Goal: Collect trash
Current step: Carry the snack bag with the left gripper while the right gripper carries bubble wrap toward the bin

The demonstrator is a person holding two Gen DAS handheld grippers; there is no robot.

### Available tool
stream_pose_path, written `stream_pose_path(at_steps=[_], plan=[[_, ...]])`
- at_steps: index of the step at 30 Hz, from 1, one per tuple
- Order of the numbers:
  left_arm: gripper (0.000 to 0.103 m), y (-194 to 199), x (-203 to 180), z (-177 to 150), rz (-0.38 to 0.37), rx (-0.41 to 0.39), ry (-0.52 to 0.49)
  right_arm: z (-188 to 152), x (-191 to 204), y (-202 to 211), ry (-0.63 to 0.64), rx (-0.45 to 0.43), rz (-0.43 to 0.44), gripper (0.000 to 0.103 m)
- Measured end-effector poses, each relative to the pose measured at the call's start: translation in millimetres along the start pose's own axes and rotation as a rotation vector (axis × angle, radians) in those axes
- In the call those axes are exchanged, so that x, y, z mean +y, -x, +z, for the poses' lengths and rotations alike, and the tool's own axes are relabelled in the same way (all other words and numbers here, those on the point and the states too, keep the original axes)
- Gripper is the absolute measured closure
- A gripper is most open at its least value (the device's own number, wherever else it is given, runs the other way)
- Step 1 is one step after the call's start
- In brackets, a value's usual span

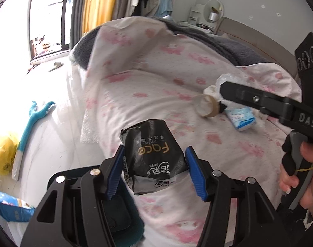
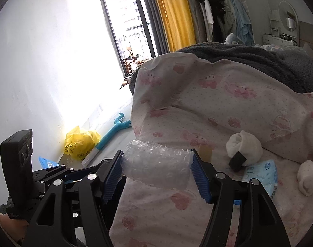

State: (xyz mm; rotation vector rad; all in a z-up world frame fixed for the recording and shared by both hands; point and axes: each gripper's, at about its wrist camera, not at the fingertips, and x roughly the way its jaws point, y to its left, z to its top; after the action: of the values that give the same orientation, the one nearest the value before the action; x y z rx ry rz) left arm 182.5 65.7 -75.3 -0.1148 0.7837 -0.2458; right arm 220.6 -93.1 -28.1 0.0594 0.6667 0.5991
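- The left tongs (image 1: 154,170) sit over the bed with both blue pads against the sides of a black tissue pack (image 1: 151,156), gripping it; the pack carries gold "Face" lettering and rests partly on the pink-patterned duvet (image 1: 148,82).
- The right tongs (image 2: 156,170) are clamped on a wad of clear bubble wrap (image 2: 156,164), which spans the gap from 1 blue pad to the other and is held just above the duvet (image 2: 228,107).
- In the left wrist view the right tongs (image 1: 224,96) reach in from the right side, with the bubble wrap (image 1: 230,82) bunched at their tips and a hand (image 1: 300,170) around the grip.
- A roll of clear tape (image 1: 206,108) lies on the duvet just beside those tips, and a small blue-and-white tissue packet (image 1: 239,119) lies near it.
- In the right wrist view 2 rolled white socks lie on the duvet: 1 with a black band (image 2: 244,146) and 1 plain (image 2: 308,177), with the blue-and-white tissue packet (image 2: 263,175) between them.
- A dark grey blanket (image 2: 249,61) is heaped behind the duvet.
- On the floor beside the bed lie a yellow plastic bag (image 2: 80,142), a teal plush toy (image 2: 115,127) and a blue package (image 2: 47,163).
- Yellow curtains (image 2: 173,14) hang by the window (image 2: 125,20), and clothes hang on a rack (image 2: 222,14).
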Motion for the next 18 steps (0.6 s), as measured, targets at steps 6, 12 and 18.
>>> stream_pose_path(at_steps=[6, 12, 18], plan=[[0.041, 3.4, 31.2, -10.8, 0.047, 0.024, 0.047, 2.2, 27.2, -14.3, 0.031, 0.014, 0.035, 0.037], [0.041, 5.2, 57.3, -22.2, 0.078, 0.053, 0.089, 1.9, 51.9, -28.5, 0.065, 0.039, 0.066, 0.037], [0.041, 1.1, 85.6, -38.6, 0.112, 0.109, 0.152, -4.0, 76.2, -47.9, 0.099, 0.081, 0.085, 0.037]])
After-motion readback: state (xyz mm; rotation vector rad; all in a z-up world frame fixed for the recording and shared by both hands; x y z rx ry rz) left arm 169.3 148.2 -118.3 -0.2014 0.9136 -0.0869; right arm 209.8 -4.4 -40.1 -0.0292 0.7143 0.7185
